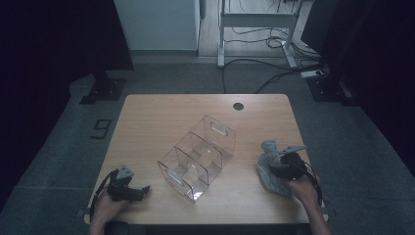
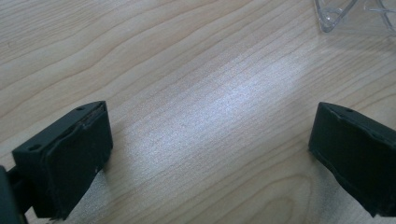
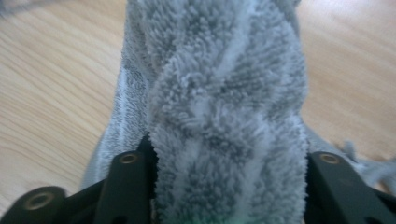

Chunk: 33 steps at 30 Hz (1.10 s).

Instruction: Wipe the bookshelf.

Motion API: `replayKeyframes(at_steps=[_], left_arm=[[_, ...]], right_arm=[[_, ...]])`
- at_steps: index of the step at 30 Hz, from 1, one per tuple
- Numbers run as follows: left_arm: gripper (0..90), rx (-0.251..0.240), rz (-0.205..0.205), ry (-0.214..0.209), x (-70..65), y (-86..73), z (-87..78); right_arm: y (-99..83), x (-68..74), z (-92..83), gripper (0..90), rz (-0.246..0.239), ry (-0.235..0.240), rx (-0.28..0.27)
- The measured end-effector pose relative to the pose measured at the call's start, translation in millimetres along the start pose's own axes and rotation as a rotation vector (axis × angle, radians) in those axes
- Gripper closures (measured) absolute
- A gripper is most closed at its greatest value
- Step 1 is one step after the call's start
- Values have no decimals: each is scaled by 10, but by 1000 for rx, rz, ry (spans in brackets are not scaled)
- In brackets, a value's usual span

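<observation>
Cloth (image 1: 272, 172), grey and fluffy, lies bunched on the wooden table (image 1: 161, 117) to the right of the clear plastic organizer (image 1: 196, 157), near the table's right edge. Left of the organizer, close to the table's front edge, the left gripper (image 1: 138, 191) sits low over bare wood in the person's left hand (image 1: 105, 206); in the left gripper view (image 2: 210, 158) its jaws stand wide apart with nothing between them, and a corner of the organizer (image 2: 355, 14) shows beyond. The organizer stands at the table's middle, turned at an angle, its compartments divided by clear walls. To its right, the right gripper (image 1: 275, 157) is held by the right hand (image 1: 303, 187) on the cloth; in the right gripper view (image 3: 229, 186) the jaws are clamped on a thick fold of cloth (image 3: 224, 93).
</observation>
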State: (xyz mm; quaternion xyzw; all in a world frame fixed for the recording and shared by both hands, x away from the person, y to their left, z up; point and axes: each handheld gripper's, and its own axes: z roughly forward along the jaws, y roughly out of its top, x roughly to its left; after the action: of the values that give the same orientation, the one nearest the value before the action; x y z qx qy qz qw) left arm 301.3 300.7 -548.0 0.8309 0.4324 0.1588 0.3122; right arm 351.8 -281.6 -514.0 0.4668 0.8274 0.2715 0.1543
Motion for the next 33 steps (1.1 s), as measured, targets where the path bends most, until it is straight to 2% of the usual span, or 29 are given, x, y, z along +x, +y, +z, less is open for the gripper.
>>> replayKeyframes(at_steps=[7, 10, 12, 17, 23, 26, 29, 33], left_arm=[[0, 11, -3, 3, -1, 15, 1], [0, 12, -30, -15, 4, 34, -9], [14, 1, -47, -29, 10, 43, -29], [20, -53, -55, -37, -15, 103, -107], [0, -89, -6, -49, -127, 213, -167], [0, -119, -1, -62, -184, 272, -188], [0, -146, 3, -83, -248, 336, -202], [0, -155, 21, -91, -323, 401, -185]], right_arm=[[-1, 0, 13, 319, -8, 24, -4], [7, 6, -22, 261, -13, 35, -20], [10, 3, -62, 218, -13, 56, -43], [63, 19, -202, 137, -12, 80, -112], [167, 85, -322, 110, -32, 176, -167], [240, 121, -341, 101, -42, 208, -181], [354, 192, -349, 103, -66, 219, -203], [540, 291, -276, 118, -101, 238, -213]])
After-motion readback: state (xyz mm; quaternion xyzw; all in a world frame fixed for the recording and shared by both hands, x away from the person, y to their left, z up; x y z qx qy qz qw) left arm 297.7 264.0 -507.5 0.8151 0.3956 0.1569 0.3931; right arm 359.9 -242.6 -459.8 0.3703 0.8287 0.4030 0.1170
